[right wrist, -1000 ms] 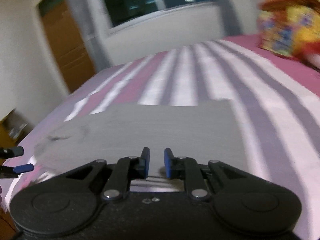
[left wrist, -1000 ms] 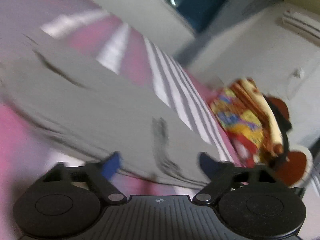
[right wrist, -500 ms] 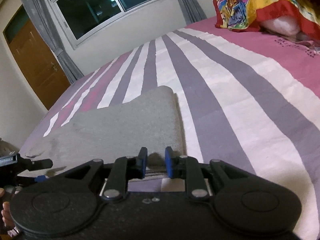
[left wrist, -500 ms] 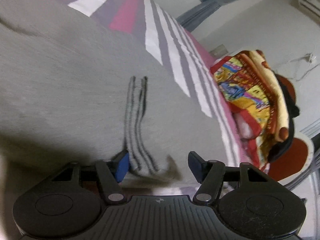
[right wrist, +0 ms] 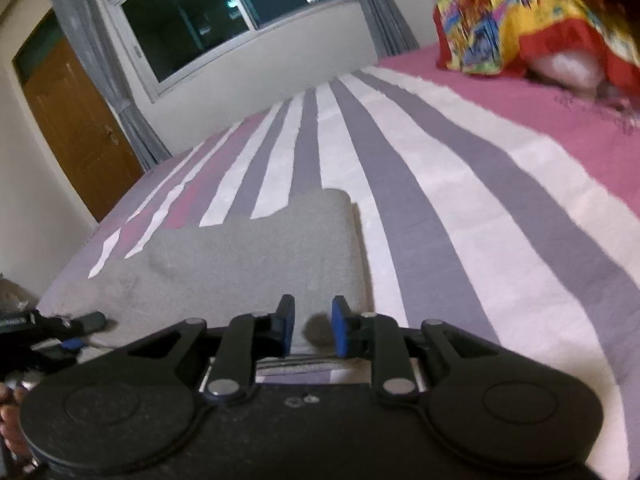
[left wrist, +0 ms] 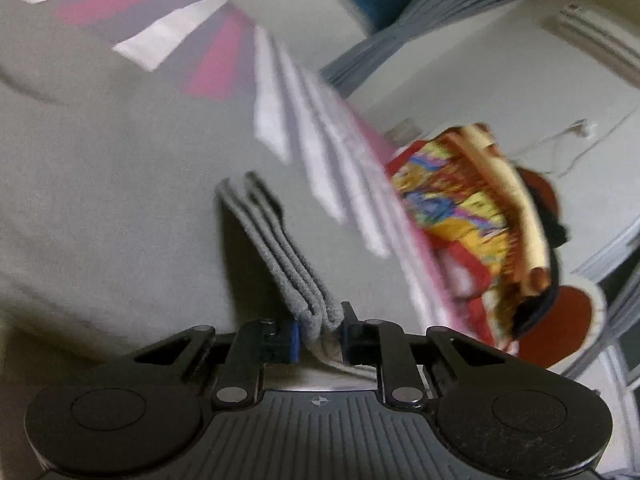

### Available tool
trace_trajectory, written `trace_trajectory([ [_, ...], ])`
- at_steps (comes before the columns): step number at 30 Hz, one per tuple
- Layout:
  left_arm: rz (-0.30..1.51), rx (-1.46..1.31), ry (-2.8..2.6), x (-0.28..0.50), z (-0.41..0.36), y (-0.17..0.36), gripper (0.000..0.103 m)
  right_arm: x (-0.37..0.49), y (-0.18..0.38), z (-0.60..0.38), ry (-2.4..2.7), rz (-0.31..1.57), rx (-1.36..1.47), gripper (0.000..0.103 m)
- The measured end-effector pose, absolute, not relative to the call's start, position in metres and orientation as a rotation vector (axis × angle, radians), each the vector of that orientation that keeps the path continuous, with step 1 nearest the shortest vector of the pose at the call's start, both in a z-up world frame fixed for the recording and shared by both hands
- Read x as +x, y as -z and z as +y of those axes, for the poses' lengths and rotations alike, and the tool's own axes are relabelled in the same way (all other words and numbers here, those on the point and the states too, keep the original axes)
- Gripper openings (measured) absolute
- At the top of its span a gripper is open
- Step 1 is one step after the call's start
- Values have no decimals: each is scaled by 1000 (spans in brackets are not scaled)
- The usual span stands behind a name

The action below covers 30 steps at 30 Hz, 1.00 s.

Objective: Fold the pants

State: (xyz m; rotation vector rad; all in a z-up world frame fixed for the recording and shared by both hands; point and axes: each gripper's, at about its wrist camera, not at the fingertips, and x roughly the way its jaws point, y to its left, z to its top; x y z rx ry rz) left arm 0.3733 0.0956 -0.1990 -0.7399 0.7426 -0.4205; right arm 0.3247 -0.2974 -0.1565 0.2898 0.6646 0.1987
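Left claw [left wrist: 319,334] clenched on the pants [left wrist: 276,236] edge; right claw [right wrist: 313,330] parted slightly, straddling their near edge.

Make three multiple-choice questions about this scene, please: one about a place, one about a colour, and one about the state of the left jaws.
1. Where do the pants lie?
A. On a striped bed cover
B. On a wooden floor
C. On a chair

2. What colour are the pants?
A. Blue
B. Grey
C. Black

3. How do the jaws of the left gripper stand?
A. Wide open above the cloth
B. Shut on nothing
C. Shut on a stacked edge of the pants

Answers:
1. A: the pants rest on the bed cover with its pink, white and purple-grey stripes.
2. B: the fabric is plain grey in both views.
3. C: the left gripper pinches several grey layers of the folded edge between its blue pads.
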Motion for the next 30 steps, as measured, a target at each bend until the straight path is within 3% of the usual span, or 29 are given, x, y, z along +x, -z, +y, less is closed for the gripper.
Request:
trace_trajectory([
  [2,818,-731,403,378,98,213,19,337,171,-292,-160,756,229,28],
  [4,811,-729,411,377,100,213,23,339,169,-298,-158,755,277,27],
  [6,774,-690,389,375,102,204,37,334,160,-300,-145,687,265,23],
  [9,752,-653,368,385,107,198,42,343,159,-298,-189,677,241,23],
  [22,797,-622,316,488,99,200,42,470,162,-291,-185,724,152,28],
  [30,793,-627,304,461,99,199,42,446,167,-296,-209,754,168,34],
])
